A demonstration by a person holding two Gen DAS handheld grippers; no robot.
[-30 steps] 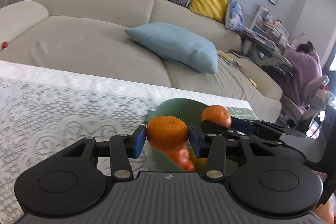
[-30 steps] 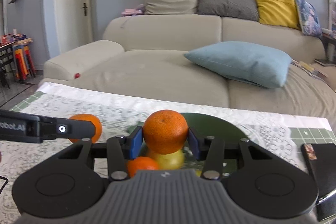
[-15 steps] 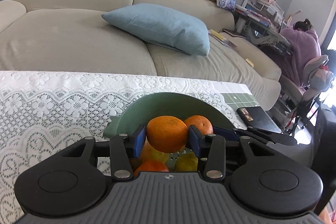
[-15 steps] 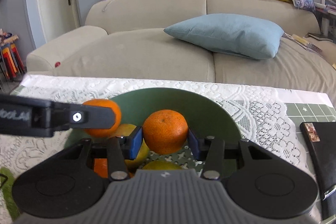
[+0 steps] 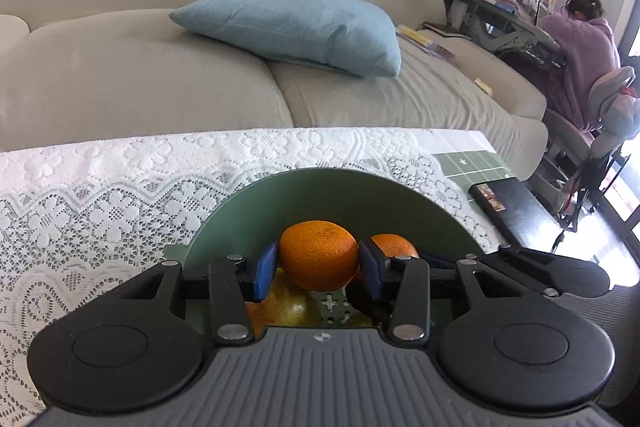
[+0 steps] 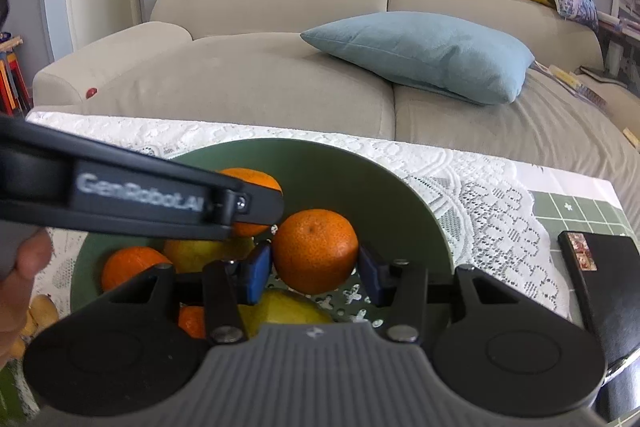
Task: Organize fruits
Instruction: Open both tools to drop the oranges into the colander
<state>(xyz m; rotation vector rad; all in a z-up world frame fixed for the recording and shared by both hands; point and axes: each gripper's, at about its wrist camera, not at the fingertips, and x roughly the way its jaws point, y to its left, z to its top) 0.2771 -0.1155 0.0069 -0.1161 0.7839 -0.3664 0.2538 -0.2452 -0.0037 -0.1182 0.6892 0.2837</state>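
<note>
A green bowl (image 5: 328, 183) stands on the lace cloth. In the left wrist view, my left gripper (image 5: 318, 265) is shut on an orange (image 5: 318, 251) just above the bowl's inside. My right gripper (image 6: 316, 269) is shut on a second orange (image 6: 316, 247), also low over the bowl (image 6: 360, 179). The two held oranges hang side by side, the right one (image 5: 394, 245) close behind the left. Seen from the right wrist, a black left finger (image 6: 248, 205) crosses from the left with its orange (image 6: 256, 179). In the bowl lie another orange (image 6: 132, 265) and yellow fruits (image 6: 204, 253).
A black flat box (image 6: 604, 275) lies on the table right of the bowl. A hand (image 6: 20, 267) shows at the left edge. Behind the table runs a beige sofa (image 6: 260, 83) with a blue pillow (image 6: 432, 51). A person (image 5: 580, 39) sits at a desk far right.
Both grippers have come down and forward over the bowl, each still holding its orange. The left one has swung right until its orange hangs beside the right one.
</note>
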